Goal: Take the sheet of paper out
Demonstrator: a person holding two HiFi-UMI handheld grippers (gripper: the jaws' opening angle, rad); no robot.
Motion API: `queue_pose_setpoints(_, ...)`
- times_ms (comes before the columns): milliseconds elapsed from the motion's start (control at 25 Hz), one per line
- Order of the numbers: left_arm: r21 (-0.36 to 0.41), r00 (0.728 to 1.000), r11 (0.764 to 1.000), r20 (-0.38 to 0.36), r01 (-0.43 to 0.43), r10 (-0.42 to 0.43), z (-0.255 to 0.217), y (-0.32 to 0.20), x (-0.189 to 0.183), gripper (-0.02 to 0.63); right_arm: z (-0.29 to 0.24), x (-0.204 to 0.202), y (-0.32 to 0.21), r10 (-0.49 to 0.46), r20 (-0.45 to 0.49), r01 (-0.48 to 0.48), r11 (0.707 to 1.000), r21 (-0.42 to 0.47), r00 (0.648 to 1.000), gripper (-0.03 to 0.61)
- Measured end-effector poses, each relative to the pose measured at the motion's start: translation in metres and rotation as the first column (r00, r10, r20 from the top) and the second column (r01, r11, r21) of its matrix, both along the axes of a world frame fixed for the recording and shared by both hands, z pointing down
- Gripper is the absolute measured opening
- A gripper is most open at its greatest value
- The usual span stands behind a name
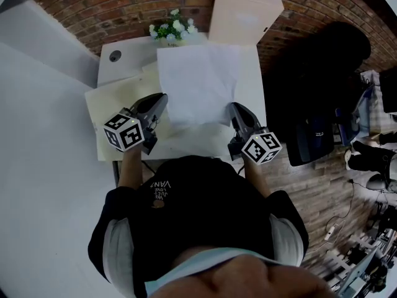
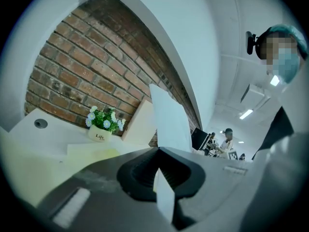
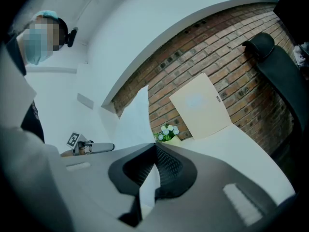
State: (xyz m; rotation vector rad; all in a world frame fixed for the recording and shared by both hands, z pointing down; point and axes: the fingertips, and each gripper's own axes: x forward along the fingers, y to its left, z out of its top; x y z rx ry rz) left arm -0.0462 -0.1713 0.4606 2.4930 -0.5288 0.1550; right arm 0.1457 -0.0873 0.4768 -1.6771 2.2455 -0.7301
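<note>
The person wears a black top with white lettering near the collar and pale grey sleeve ends. The left gripper and right gripper are dark grey, each bearing a white cube with black square markers

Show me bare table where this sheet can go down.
Bare: the back-left corner around the cable hole, and the narrow strip along the table's right edge beside the sheet. Crowded: the cream folder covers the left, flower pot and leaning board fill the back.
</note>
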Motion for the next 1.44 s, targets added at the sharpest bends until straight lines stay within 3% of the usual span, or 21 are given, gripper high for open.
queue_pose_setpoints(1440,-0.024,1.000,1.000,-0.005,-0.007,0.007,0.0060,0.0032,0.0051,0.002,0.0093,0.0033,0.0051,0.012,-0.027,-0.013,0.999,-0.045,1.000,0.000)
